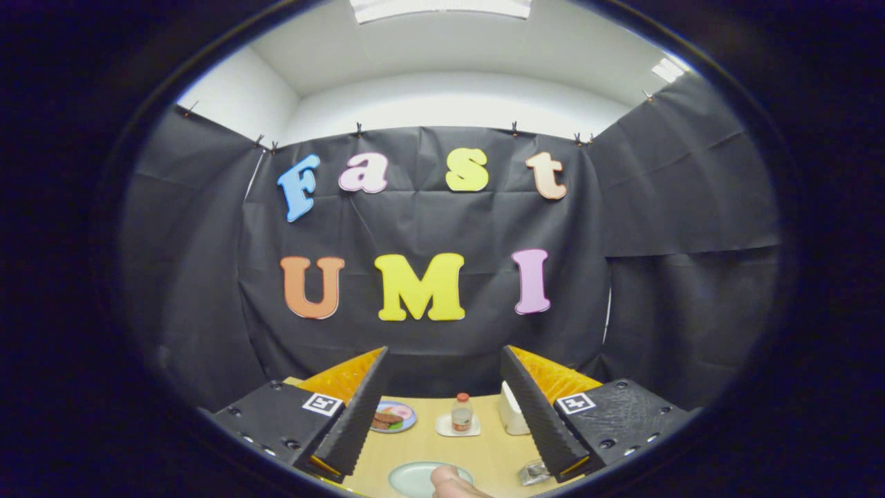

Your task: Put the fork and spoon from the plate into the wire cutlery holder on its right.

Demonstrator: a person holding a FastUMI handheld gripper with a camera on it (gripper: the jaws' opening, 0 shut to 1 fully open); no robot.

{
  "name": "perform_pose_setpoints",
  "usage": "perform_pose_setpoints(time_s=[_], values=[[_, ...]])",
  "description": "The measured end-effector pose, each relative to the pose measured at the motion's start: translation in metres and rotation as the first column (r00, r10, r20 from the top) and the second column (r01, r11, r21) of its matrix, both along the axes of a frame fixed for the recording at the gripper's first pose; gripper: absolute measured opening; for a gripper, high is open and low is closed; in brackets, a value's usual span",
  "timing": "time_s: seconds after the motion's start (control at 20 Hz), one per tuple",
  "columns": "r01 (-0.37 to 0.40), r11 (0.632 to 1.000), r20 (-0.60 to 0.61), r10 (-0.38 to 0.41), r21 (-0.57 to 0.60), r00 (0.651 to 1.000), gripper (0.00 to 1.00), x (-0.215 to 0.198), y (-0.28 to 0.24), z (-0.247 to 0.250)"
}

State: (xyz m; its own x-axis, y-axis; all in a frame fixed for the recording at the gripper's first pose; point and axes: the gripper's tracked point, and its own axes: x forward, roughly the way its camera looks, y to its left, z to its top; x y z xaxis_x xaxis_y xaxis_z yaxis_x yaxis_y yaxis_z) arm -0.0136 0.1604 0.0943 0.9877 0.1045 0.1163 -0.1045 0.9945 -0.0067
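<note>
The tool is held wide apart with nothing between its fingers, raised above the counter. The pale plate lies just ahead and below, between the fingers, partly covered by a hand; what may be the wire holder glints beside the right finger. Fork and spoon cannot be made out, so the step cannot be settled.

Light wooden table with pale plate, food plate, bottle on saucer, white box.

gripper fingers wide apart, perhaps fingertip below
</note>
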Motion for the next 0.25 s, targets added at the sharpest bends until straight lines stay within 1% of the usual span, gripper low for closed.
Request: perform_pose_setpoints(time_s=[0.05, 0.25], values=[[-0.010, 1.000, 0.007, 0.010, -0.004, 1.000, 0.96, -0.0030, 0.0041, 0.0008], [-0.005, 0.999, -0.005, 0.005, -0.036, 1.000, 0.96, -0.0047, 0.0092, -0.0063]])
